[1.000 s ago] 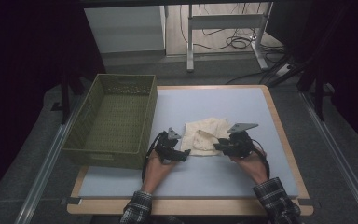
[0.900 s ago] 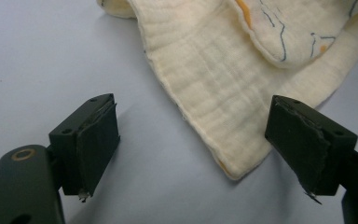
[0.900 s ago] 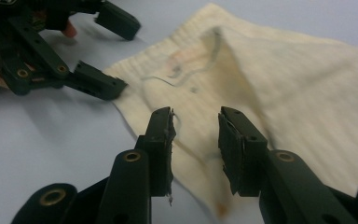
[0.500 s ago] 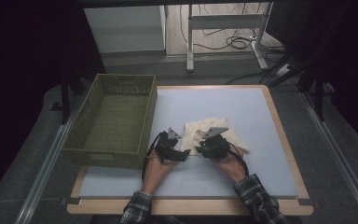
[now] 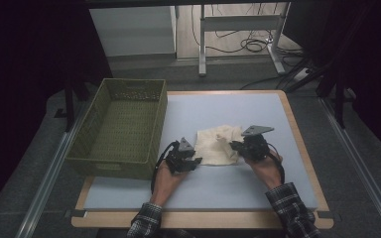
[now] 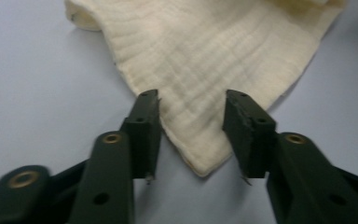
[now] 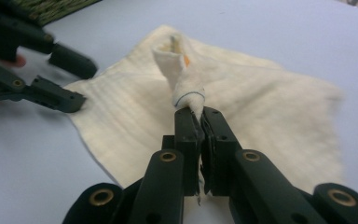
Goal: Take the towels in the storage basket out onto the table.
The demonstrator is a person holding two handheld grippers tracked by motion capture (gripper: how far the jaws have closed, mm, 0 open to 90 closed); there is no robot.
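The cream cloth (image 5: 220, 145) lies on the pale blue table surface (image 5: 258, 109), in the near half and a little right of its middle, well in from every edge. It is roughly squarish with no clear long axis; its sides run skew to the table's edges, and one corner points toward the near-left, at my left gripper (image 6: 193, 135). Part of it is gathered into a narrow twisted peak (image 7: 179, 70) that stands up off the rest and leans away from my right gripper (image 7: 200, 122).

My right gripper's jaws have just been closing and are now pinched tight on the base of that peak, at the cloth's right side. My left gripper's jaws have just been closing too; they stand at a middling gap with the near-left corner of the cloth between them, the pads not pressing on it.

The green basket (image 5: 121, 126) sits along the table's left edge, just beside my left gripper and apart from the cloth.
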